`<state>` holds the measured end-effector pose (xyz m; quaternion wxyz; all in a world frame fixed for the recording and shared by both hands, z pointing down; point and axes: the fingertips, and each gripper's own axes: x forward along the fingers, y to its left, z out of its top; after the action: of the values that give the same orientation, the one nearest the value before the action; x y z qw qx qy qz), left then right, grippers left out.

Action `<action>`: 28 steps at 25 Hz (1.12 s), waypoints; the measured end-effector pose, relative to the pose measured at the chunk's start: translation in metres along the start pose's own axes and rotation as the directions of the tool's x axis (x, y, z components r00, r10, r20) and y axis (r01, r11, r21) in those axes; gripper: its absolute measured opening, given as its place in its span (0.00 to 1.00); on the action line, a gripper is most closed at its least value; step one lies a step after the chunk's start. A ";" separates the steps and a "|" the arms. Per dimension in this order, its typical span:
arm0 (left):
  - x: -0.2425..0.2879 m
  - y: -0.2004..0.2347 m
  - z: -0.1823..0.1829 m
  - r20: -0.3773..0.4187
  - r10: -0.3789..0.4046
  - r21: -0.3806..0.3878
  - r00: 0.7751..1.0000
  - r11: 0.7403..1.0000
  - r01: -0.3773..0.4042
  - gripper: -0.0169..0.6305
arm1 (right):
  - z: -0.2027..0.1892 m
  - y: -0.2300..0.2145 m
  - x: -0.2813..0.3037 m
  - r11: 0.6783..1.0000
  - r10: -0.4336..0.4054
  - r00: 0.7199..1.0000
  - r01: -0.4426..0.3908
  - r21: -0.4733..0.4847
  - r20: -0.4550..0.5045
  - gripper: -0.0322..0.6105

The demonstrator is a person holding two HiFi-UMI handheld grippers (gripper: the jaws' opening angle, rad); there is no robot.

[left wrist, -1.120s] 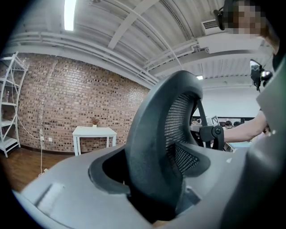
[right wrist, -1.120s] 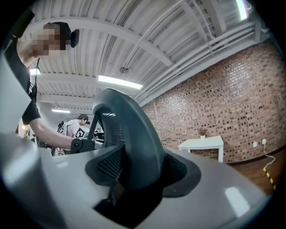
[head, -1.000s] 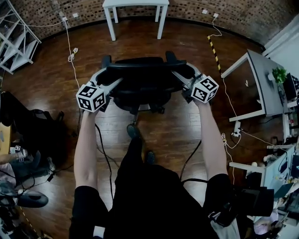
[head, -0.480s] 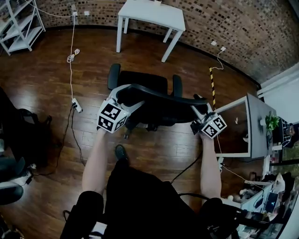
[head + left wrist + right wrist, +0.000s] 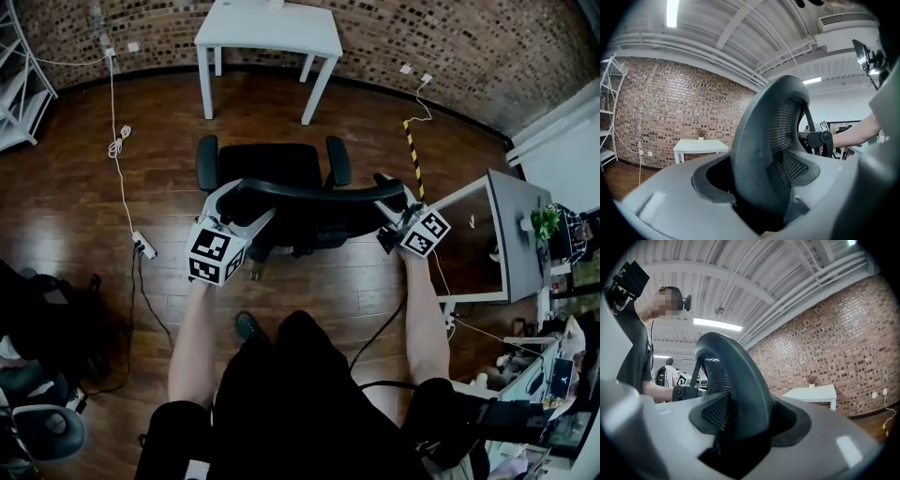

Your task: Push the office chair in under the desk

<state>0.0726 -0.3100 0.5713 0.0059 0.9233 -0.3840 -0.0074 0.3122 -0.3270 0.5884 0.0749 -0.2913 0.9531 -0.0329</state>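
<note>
Glossy planks (image 5: 75,197) underfoot, left gripper (image 5: 251,200) and right gripper (image 5: 387,208) are clamping office chair's (image 5: 267,161) curved mesh backrest (image 5: 319,194), base mostly hidden.

I see office chair (image 5: 309,199) back: matt black plastic rim, mesh panel; floor (image 5: 84,197) glossy wood; wall (image 5: 422,37) rough brick; desk (image 5: 267,28) smooth white.

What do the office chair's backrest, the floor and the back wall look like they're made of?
The chair backrest looks like dark mesh stretched in a matte grey frame, probably plastic; the weave shows in the left gripper view. The floor looks like glossy dark wood planks, or a laminate lookalike: plank seams and reflections show. The wall is bare red-brown brick with pale mortar lines.
</note>
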 end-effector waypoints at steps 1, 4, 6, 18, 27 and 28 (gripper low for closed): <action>0.011 0.001 0.000 0.000 0.003 -0.003 1.000 1.000 -0.003 0.68 | 0.002 -0.011 0.000 1.000 0.006 1.000 -0.006 0.001 -0.001 0.44; 0.043 0.006 0.005 0.002 0.016 0.000 1.000 1.000 -0.016 0.68 | 0.011 -0.044 0.004 1.000 0.028 1.000 -0.028 0.004 0.005 0.44; 0.066 0.008 0.008 0.008 0.025 0.000 1.000 1.000 -0.025 0.68 | 0.019 -0.067 0.006 0.999 0.045 0.999 -0.045 0.004 0.006 0.44; 0.167 0.045 0.044 -0.014 0.116 0.009 0.993 0.993 -0.116 0.68 | 0.072 -0.174 0.043 0.991 0.126 0.992 -0.127 0.040 0.005 0.44; 0.206 0.129 0.030 -0.028 0.099 -0.008 0.995 0.995 -0.099 0.72 | 0.061 -0.218 0.101 0.998 0.064 0.998 -0.065 0.025 0.022 0.44; 0.210 0.137 0.032 -0.029 0.091 -0.011 0.995 0.996 -0.091 0.71 | 0.062 -0.222 0.108 0.998 0.057 0.998 -0.058 0.024 0.021 0.44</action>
<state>0.1231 -0.5555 0.5399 0.0173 0.9048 -0.4254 0.0037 0.3559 -0.5726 0.5373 0.0888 -0.2632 0.9598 -0.0394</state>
